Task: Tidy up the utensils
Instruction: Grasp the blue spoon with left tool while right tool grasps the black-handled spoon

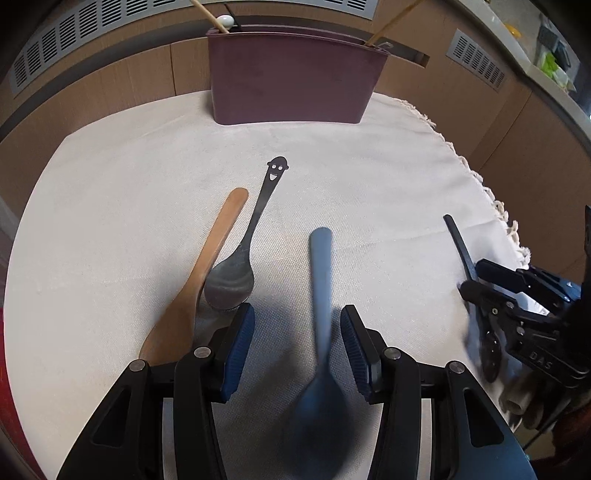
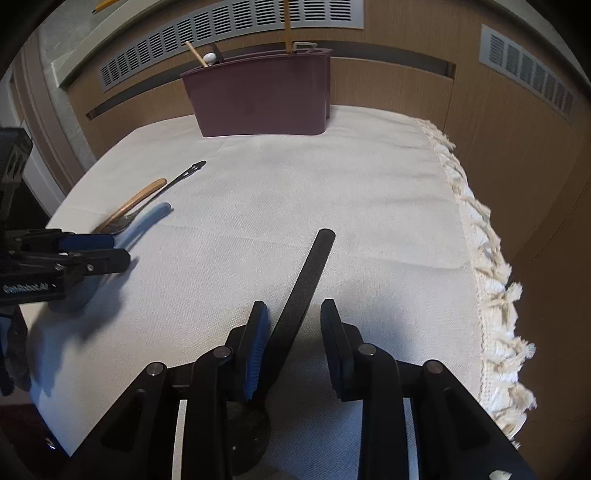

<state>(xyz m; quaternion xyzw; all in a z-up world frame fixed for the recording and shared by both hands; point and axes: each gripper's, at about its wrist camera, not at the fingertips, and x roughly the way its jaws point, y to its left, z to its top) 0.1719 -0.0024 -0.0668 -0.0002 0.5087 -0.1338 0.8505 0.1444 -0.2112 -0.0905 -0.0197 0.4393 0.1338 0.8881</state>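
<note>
A blue spoon [image 1: 320, 280] lies on the cream cloth [image 1: 147, 155] between the fingers of my open left gripper [image 1: 297, 317]; it is blurred, and its handle points toward the maroon utensil holder [image 1: 295, 81] at the back. A wooden spoon [image 1: 207, 266] and a metal spoon with a smiley handle [image 1: 243, 254] lie just left of it. My right gripper [image 2: 293, 314] is open around a black spoon [image 2: 306, 280], its left pad touching the handle. The right gripper also shows in the left wrist view [image 1: 472, 277]. The left gripper shows in the right wrist view [image 2: 118, 251].
The holder [image 2: 262, 96] holds chopsticks [image 2: 287, 22] and a few utensils. The cloth's fringed edge [image 2: 491, 280] runs along the right side. Wooden panels with vent grilles [image 2: 229, 26] stand behind the table.
</note>
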